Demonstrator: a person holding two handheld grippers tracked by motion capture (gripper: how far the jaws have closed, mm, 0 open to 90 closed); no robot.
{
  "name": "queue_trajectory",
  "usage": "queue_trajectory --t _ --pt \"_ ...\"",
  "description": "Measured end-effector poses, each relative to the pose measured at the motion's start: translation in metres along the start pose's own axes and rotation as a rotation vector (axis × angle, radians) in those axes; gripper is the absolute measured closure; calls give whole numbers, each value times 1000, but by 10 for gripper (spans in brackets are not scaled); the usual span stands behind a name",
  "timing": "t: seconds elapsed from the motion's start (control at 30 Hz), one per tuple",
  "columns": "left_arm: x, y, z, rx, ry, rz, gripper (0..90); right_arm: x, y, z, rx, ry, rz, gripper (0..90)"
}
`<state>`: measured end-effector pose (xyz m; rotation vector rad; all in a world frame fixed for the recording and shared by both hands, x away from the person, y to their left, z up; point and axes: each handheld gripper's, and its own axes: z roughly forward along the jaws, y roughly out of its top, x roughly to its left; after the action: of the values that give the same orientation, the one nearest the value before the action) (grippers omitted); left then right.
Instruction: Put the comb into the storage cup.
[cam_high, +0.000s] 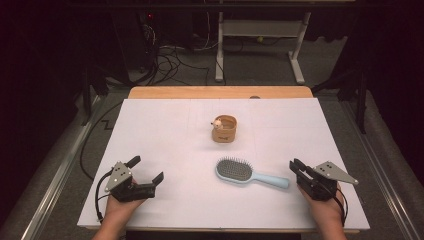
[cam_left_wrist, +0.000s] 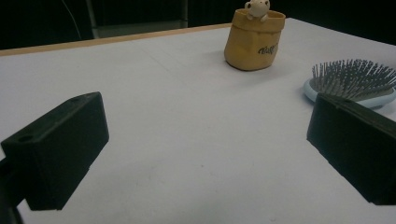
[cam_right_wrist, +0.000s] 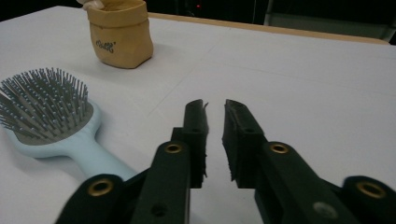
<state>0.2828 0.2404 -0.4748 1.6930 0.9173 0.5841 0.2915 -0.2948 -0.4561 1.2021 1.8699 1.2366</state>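
A light-blue hairbrush (cam_high: 234, 170) lies bristles up on the white table sheet (cam_high: 165, 130), its handle pointing right. Beyond it stands a small tan pouch (cam_high: 223, 130) with a pale toy figure (cam_high: 218, 122) peeking out. My left gripper (cam_high: 146, 168) rests at the front left, jaws wide open and empty; from its view (cam_left_wrist: 205, 121) the brush (cam_left_wrist: 352, 79) sits by the right jaw and the pouch (cam_left_wrist: 252, 42) is farther off. My right gripper (cam_high: 294, 164) rests just right of the brush handle. Its jaws (cam_right_wrist: 215, 105) are almost together with nothing between them; brush (cam_right_wrist: 46, 107) and pouch (cam_right_wrist: 121, 35) lie to their left.
The table's wooden far edge (cam_high: 220, 92) shows beyond the sheet. Behind it are a white desk frame (cam_high: 220, 50) and loose cables (cam_high: 170, 60) on the floor. Cables trail from both grippers near the front edge.
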Motion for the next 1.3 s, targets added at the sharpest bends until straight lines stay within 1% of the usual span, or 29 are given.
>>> queue_trajectory --t 0.07,0.2,0.3,0.37,0.43,0.6,0.67,0.8,0.87,0.9,0.93,1.03,1.17,1.23,1.3 --pt "0 0 0 1 -1 3 0 -1 0 1 9 7 -1 900" --pt "-1 0 0 -1 0 4 0 1 2 3 45 17 -21 900" --pt "-1 0 1 -2 0 2 0 5 2 9 82 35 -58 900" --pt "-1 0 0 -9 5 3 0 9 3 13 111 37 -101 900" --pt "-1 0 0 -17 12 4 0 12 3 17 135 42 -120 900" --pt "-1 0 0 -15 8 1 0 15 1 24 195 68 -133 900" --pt "-1 1 0 -12 2 3 0 16 0 25 211 78 -138 900" --pt "-2 1 -1 -18 5 9 0 15 -2 25 241 97 -141 900" --pt "-2 2 -1 -21 8 11 0 15 -2 25 242 104 -138 900" --pt "-1 2 -1 -21 9 9 0 14 -2 23 245 119 -129 900" --pt "-1 2 -1 -20 9 9 2 14 -2 23 244 122 -130 900" --pt "-1 2 -2 -19 3 10 12 14 -2 21 253 136 -122 900" --pt "-1 2 -1 -16 1 11 12 14 -2 20 269 160 -126 900" --pt "-1 2 -2 -16 -1 9 12 16 -3 19 276 164 -133 900" --pt "0 3 -2 -8 -4 -5 17 17 -3 18 283 173 -139 900"
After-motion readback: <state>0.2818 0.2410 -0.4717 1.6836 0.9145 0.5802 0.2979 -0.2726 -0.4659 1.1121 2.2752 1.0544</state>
